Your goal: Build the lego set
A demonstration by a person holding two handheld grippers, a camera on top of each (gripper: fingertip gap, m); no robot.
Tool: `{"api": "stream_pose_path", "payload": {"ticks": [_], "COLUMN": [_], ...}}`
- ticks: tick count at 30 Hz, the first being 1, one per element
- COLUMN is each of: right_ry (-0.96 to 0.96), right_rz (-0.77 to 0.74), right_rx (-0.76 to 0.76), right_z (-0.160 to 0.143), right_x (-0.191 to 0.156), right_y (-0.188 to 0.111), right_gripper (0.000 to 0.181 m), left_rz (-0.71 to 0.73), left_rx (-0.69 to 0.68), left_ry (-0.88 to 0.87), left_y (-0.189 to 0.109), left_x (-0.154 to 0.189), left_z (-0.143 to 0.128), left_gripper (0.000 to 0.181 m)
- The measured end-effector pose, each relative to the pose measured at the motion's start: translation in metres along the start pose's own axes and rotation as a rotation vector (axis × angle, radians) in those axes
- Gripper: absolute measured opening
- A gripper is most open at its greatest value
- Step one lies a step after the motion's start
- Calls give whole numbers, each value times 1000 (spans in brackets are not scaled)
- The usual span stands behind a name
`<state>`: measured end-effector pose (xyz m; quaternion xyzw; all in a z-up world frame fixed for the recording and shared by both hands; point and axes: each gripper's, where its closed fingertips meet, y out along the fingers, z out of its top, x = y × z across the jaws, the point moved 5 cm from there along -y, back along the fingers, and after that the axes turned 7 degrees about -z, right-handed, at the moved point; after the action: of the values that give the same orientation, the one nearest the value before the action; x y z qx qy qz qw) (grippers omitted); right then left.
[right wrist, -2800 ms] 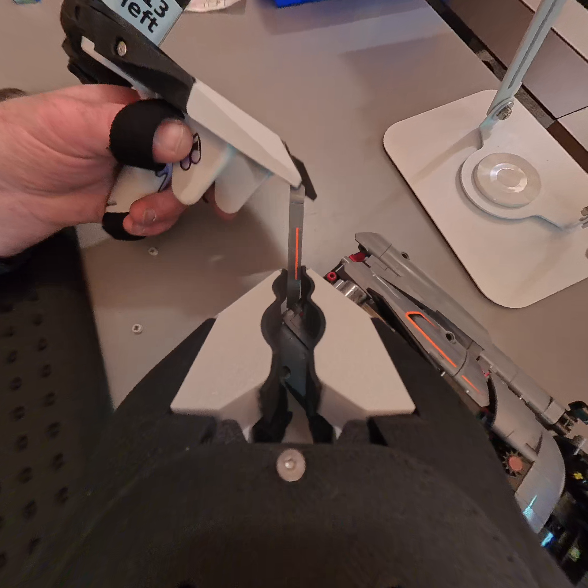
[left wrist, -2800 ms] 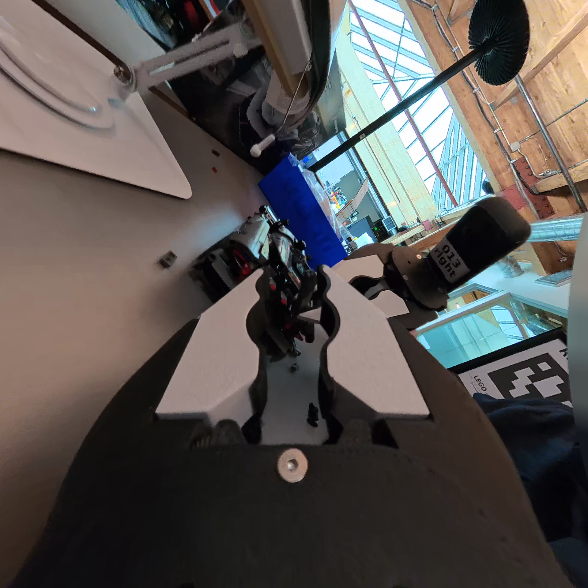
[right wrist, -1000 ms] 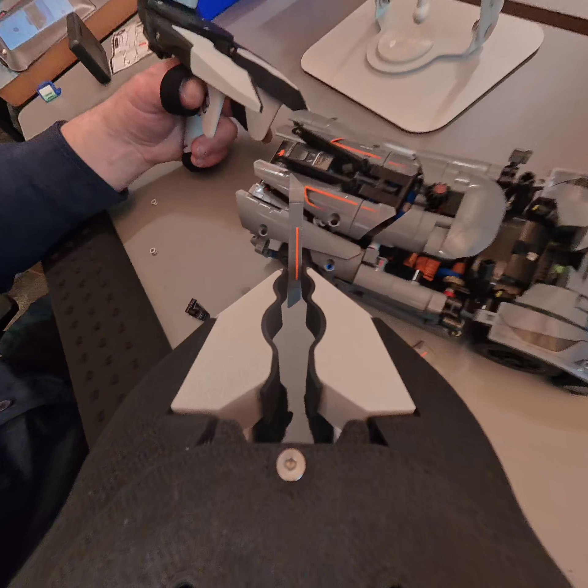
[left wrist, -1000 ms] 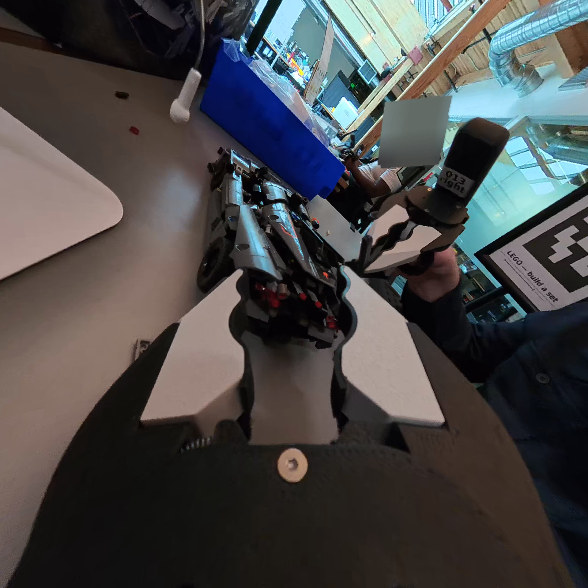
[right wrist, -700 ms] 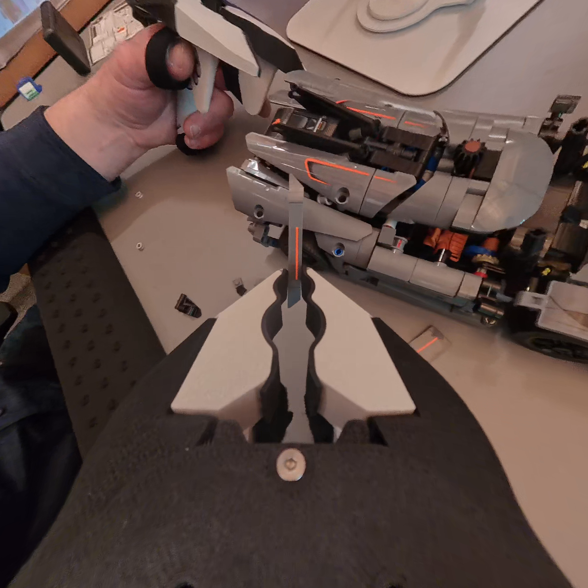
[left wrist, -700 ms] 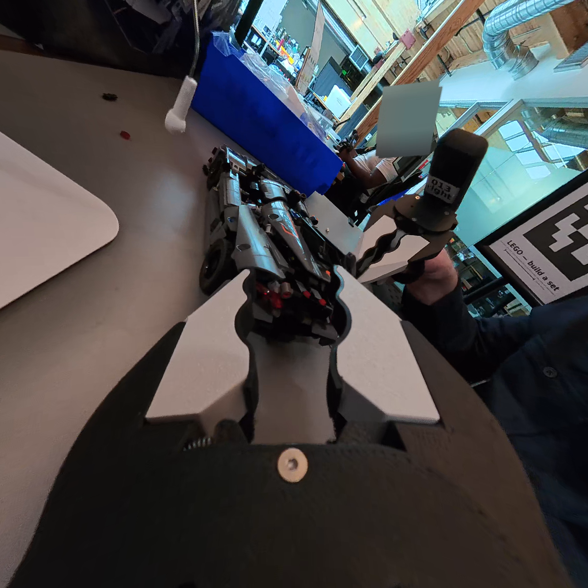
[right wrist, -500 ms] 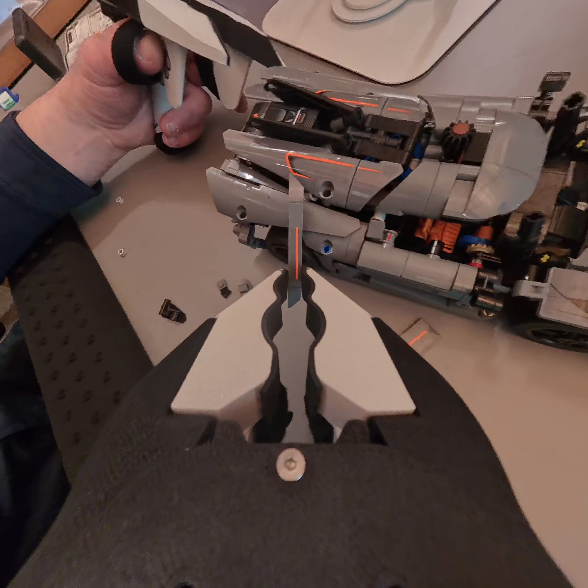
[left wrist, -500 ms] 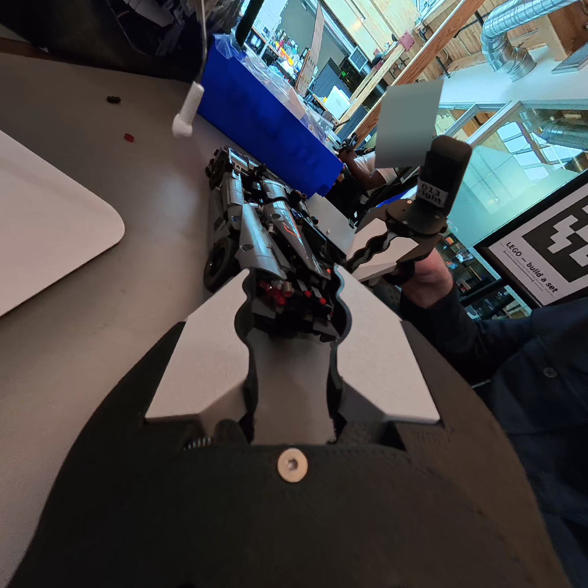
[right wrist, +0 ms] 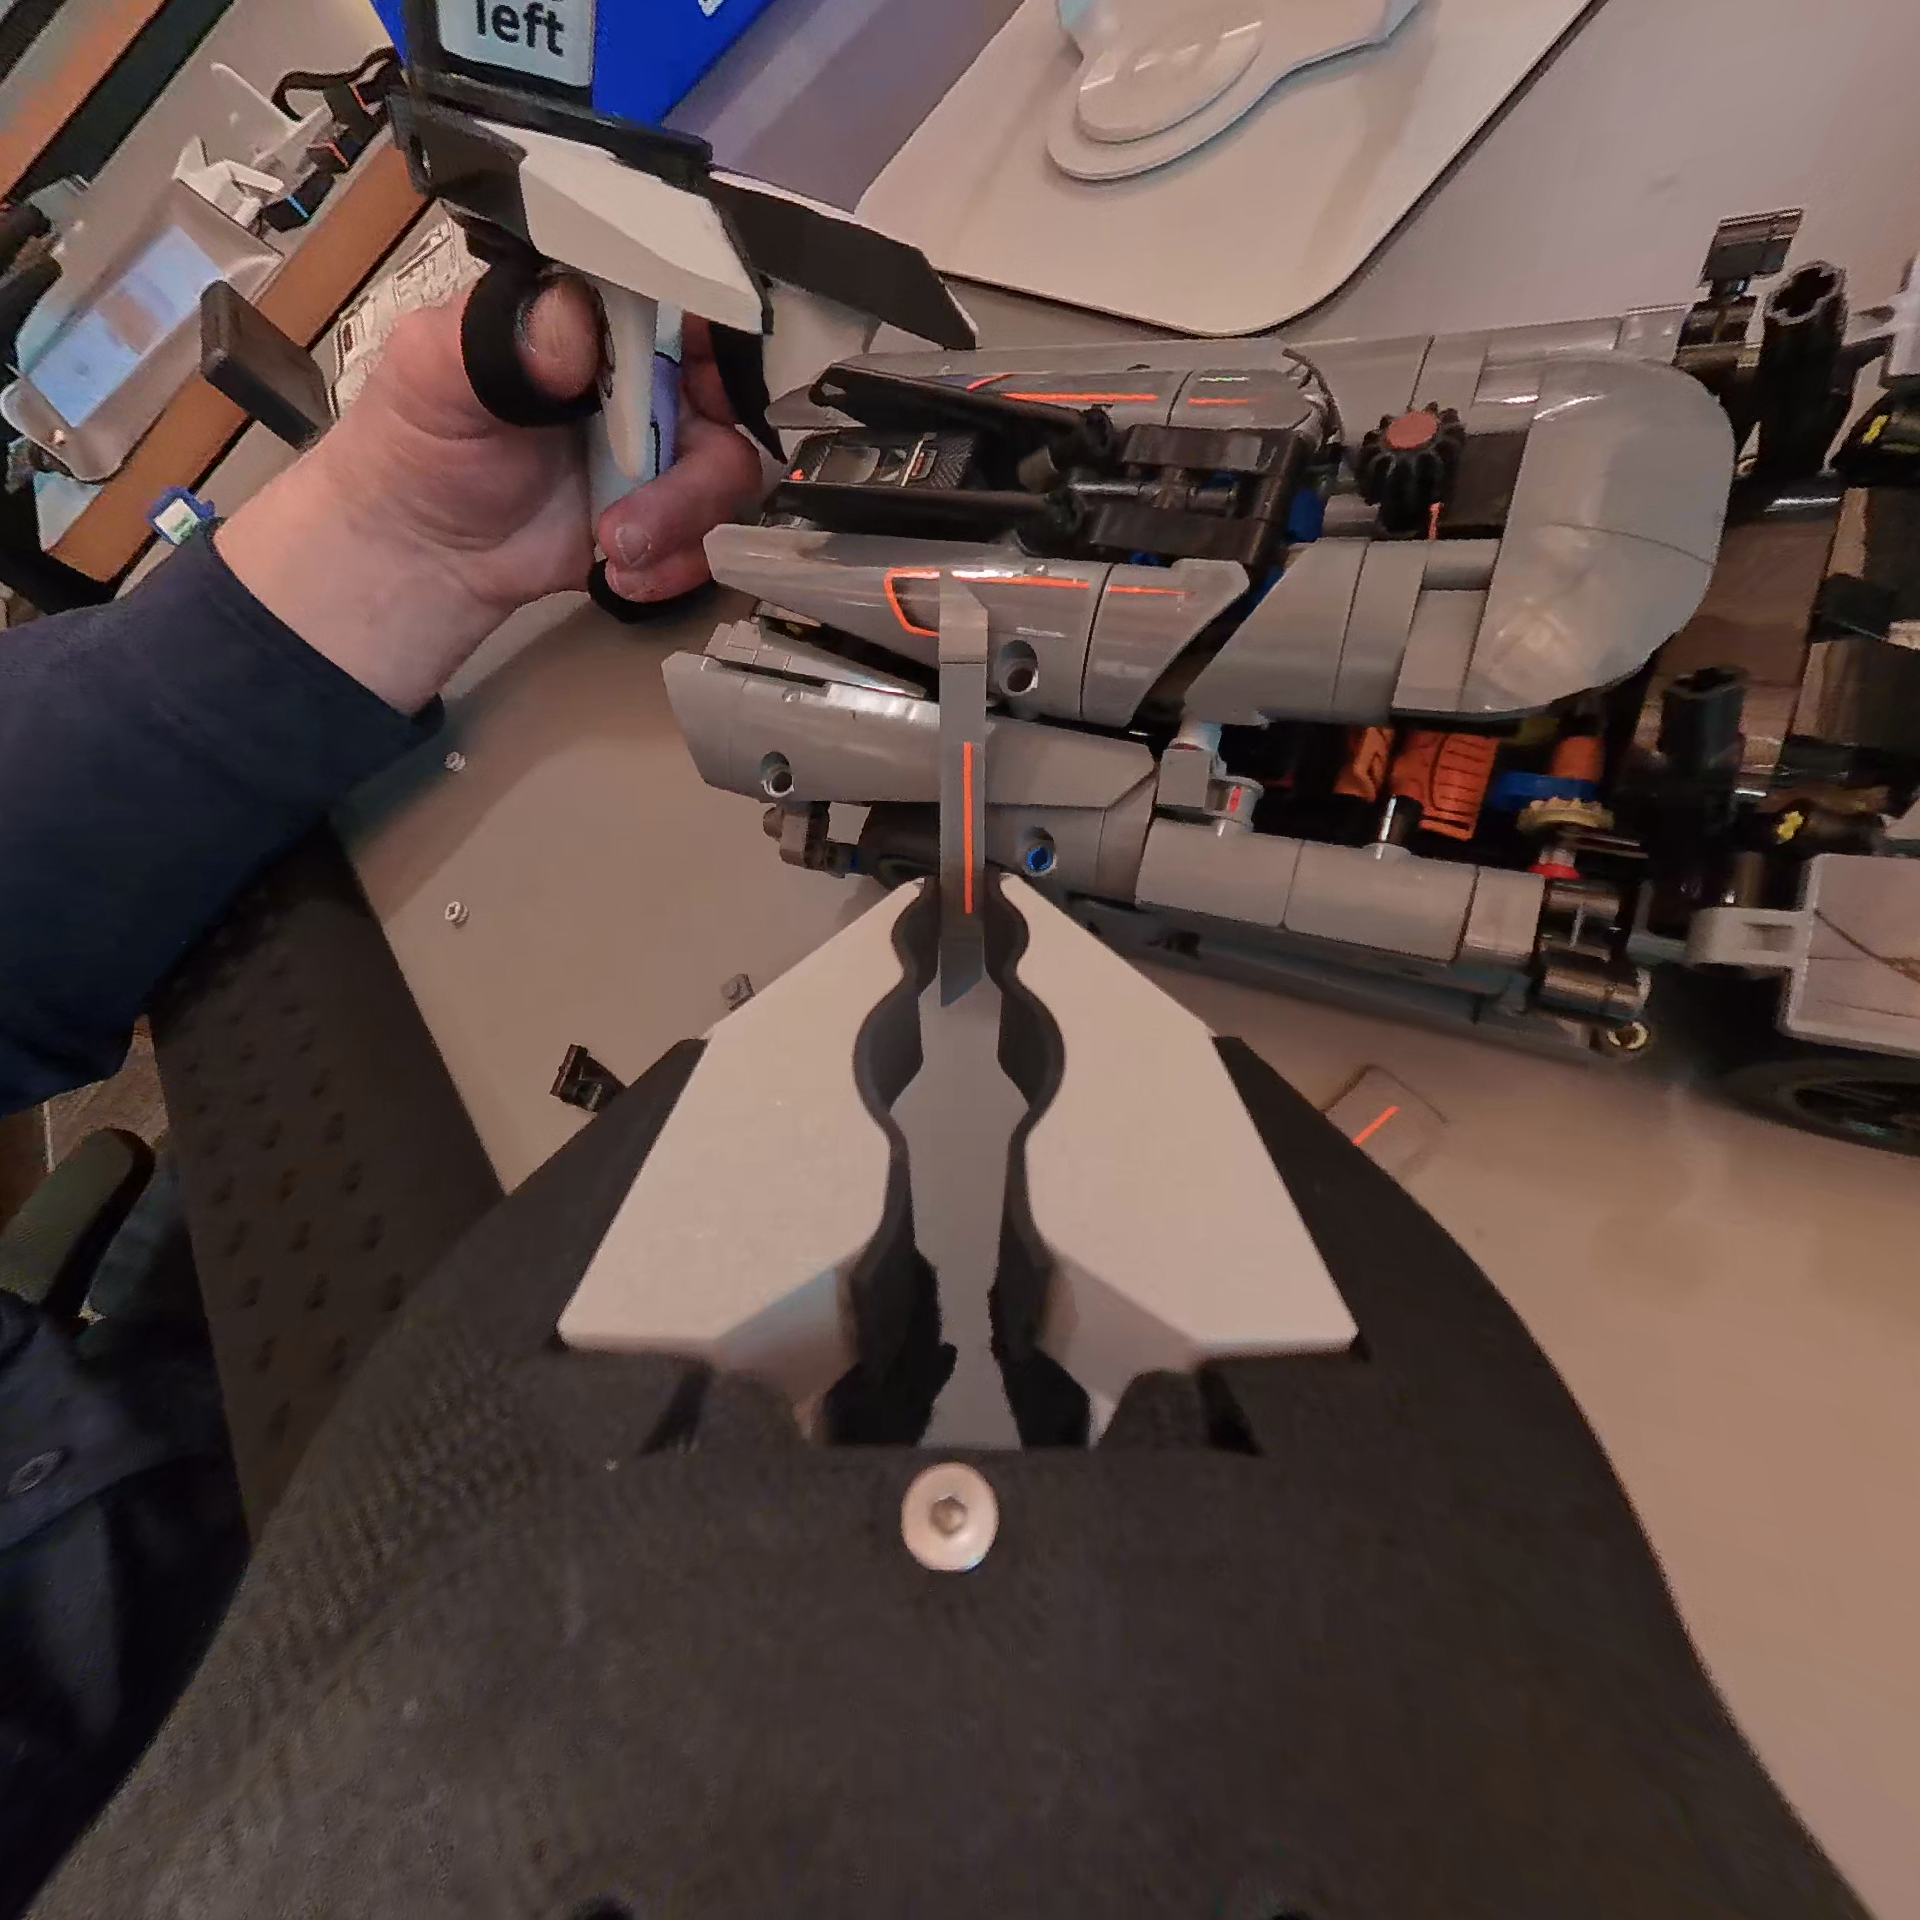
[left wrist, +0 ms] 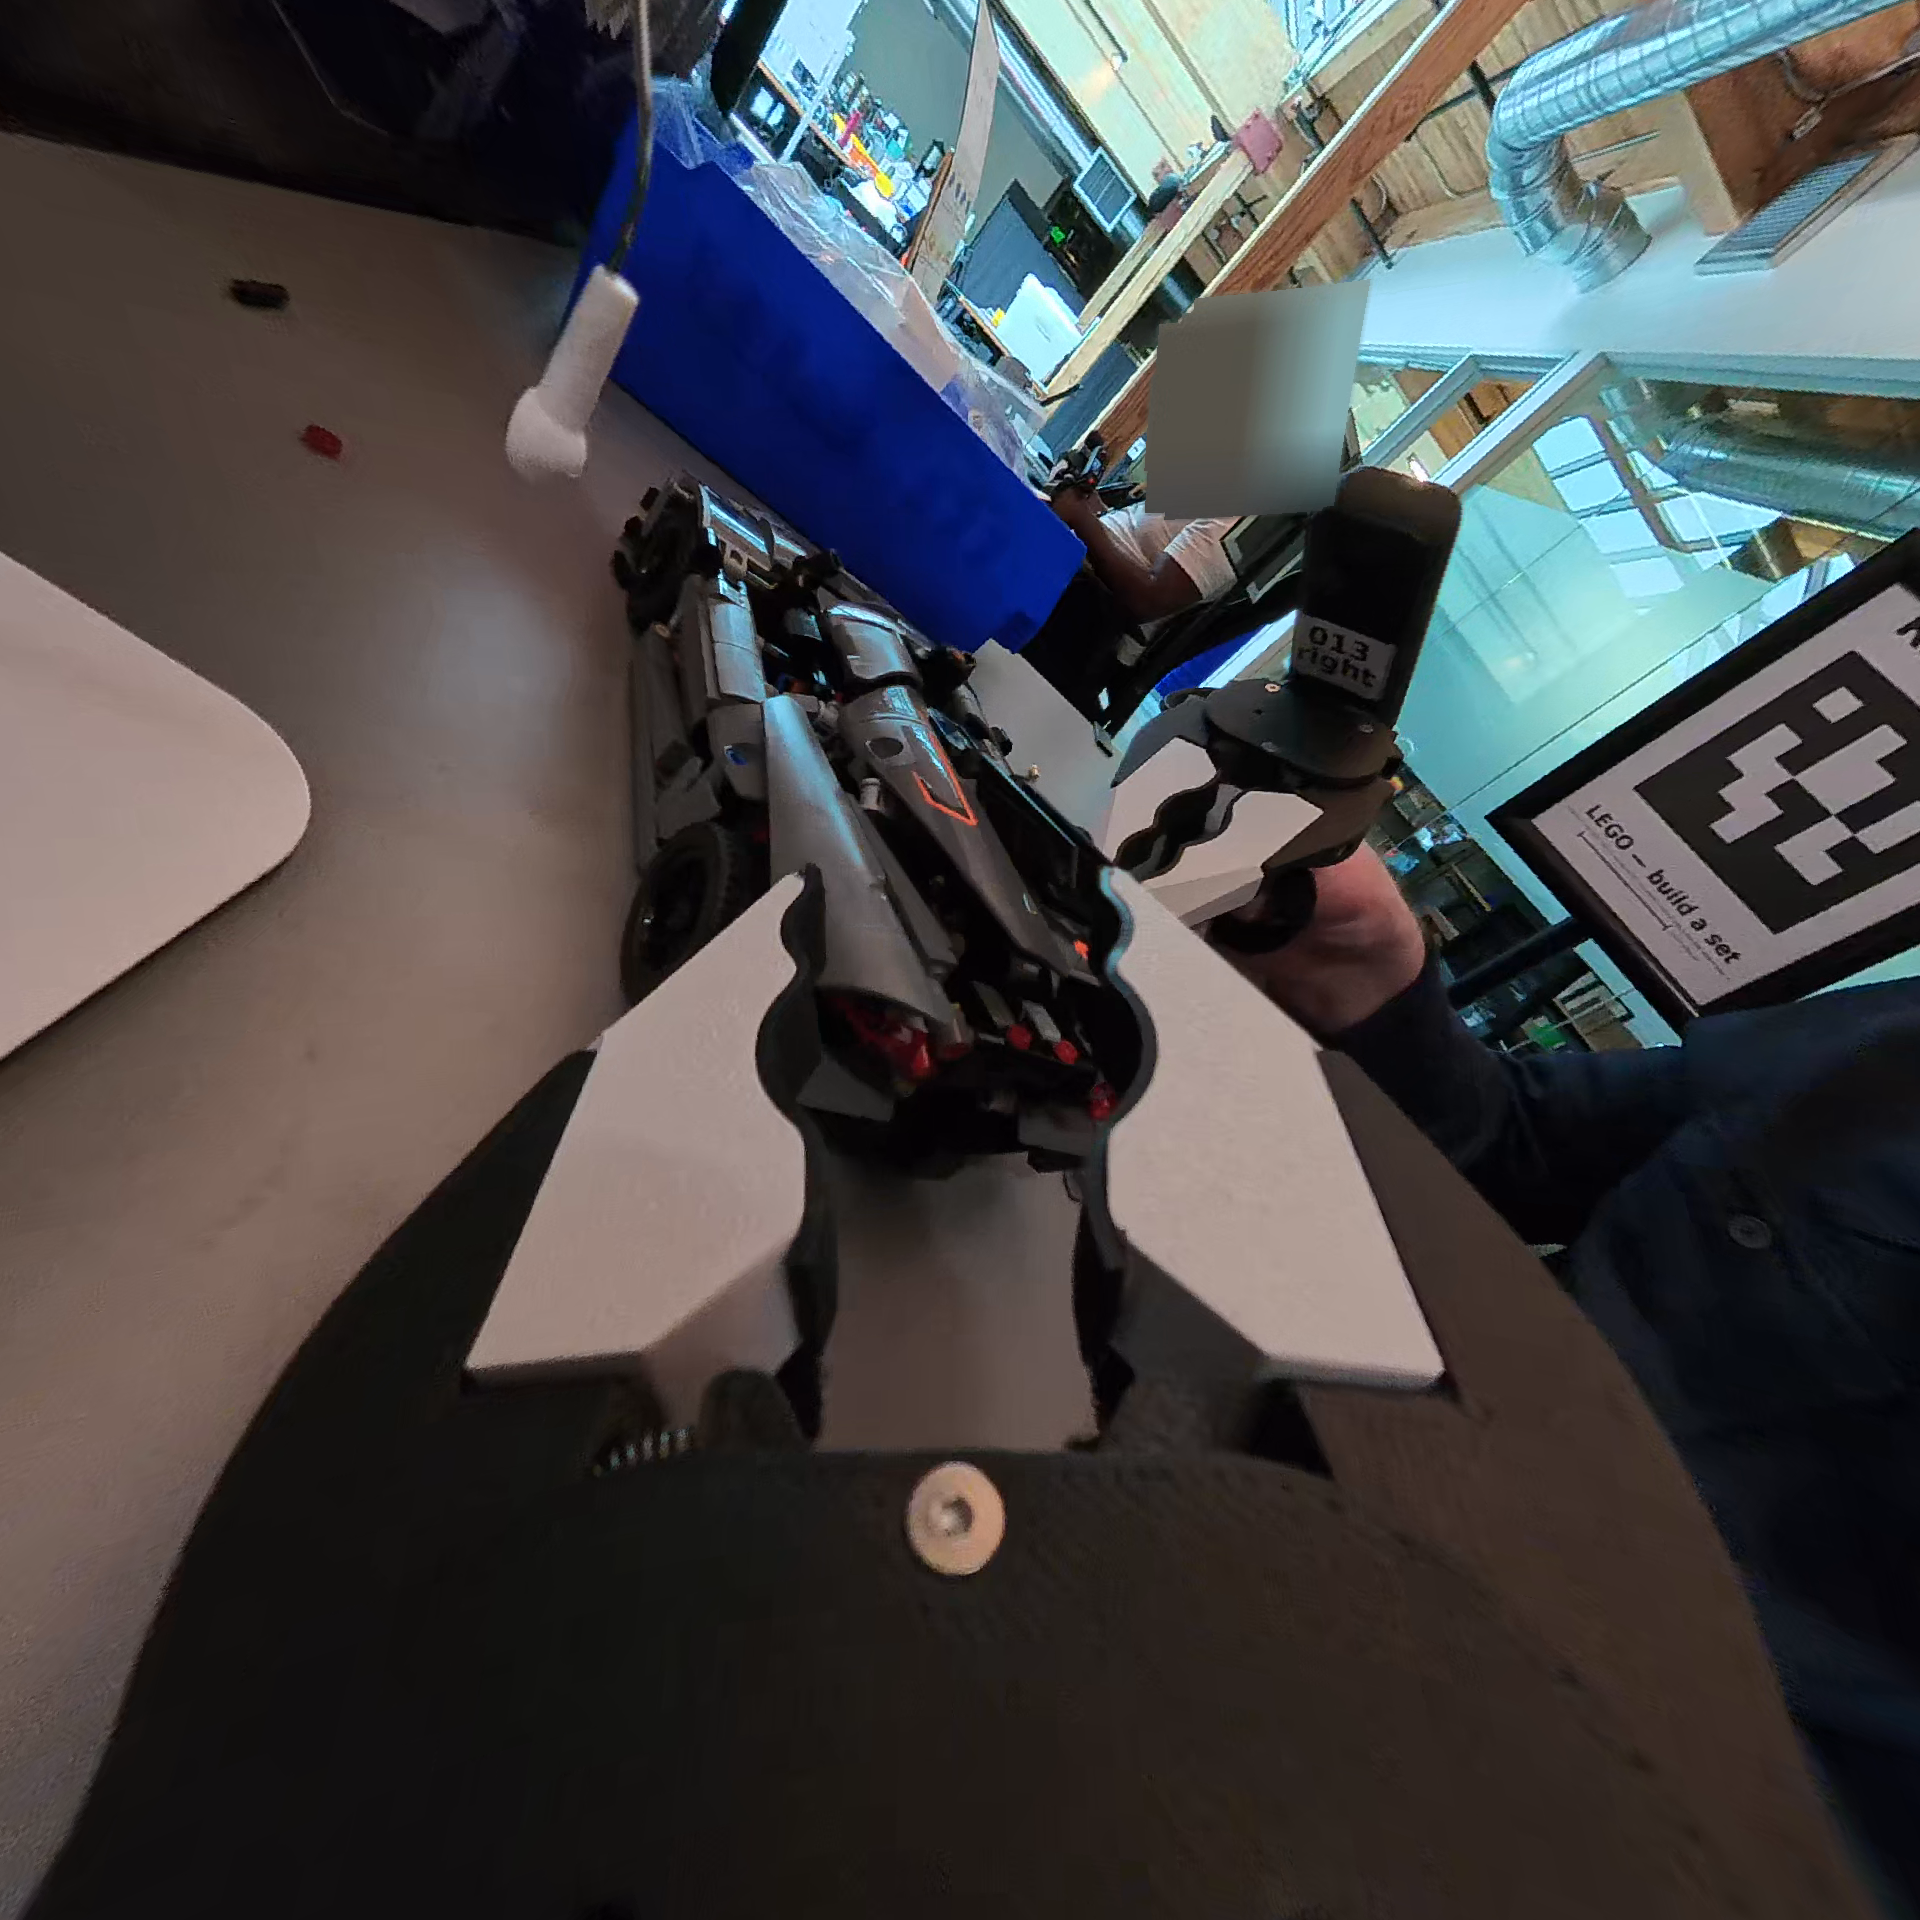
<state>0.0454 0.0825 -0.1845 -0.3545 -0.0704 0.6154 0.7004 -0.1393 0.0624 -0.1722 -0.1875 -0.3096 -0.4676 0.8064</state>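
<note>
A grey Lego car [right wrist: 1299, 644] with orange lines lies along the table; it also shows in the left wrist view [left wrist: 831, 790]. My right gripper [right wrist: 961, 899] is shut on a thin grey panel with an orange stripe [right wrist: 963, 769], held upright, its top edge close to the car's side panel. My left gripper [left wrist: 956, 894] is open, with the car's rear end between its fingers; I cannot tell if they touch it. In the right wrist view the left gripper [right wrist: 831, 301] sits just above that end, held by a hand. The right gripper [left wrist: 1195, 831] shows beside the car.
A white stand base [right wrist: 1195, 208] lies beyond the car. A blue bin [left wrist: 810, 416] stands at the far end. Small loose parts [right wrist: 587, 1075] and a grey tile with an orange line [right wrist: 1387, 1127] lie near me. A black perforated mat [right wrist: 312, 1039] is at left. One gripper's finger ends stand about 12 cm off the other's.
Earlier both grippers held the grey panel; the left has let go and gone to the car's rear end. The right gripper has brought the panel closer to the car's side.
</note>
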Motion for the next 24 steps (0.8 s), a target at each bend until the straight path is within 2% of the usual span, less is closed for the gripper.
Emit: {"api": "stream_pose_path", "payload": {"ticks": [8, 16, 19, 24], "right_ry": [14, 24, 35, 38], "right_rz": [-7, -20, -26, -47], "right_rx": [14, 30, 37, 58], "right_z": [1, -2, -5, -7], "right_x": [8, 13, 17, 24], "right_y": [-8, -20, -25, -43], "right_gripper": [6, 6, 6, 6], "left_rz": [26, 34, -3, -5], "left_rx": [-28, -92, -91, -121], "left_ry": [14, 56, 35, 58], "left_y": [3, 17, 23, 37], "left_x": [7, 20, 25, 36], "left_z": [-3, -13, -14, -17], "left_gripper": [40, 37, 37, 33]}}
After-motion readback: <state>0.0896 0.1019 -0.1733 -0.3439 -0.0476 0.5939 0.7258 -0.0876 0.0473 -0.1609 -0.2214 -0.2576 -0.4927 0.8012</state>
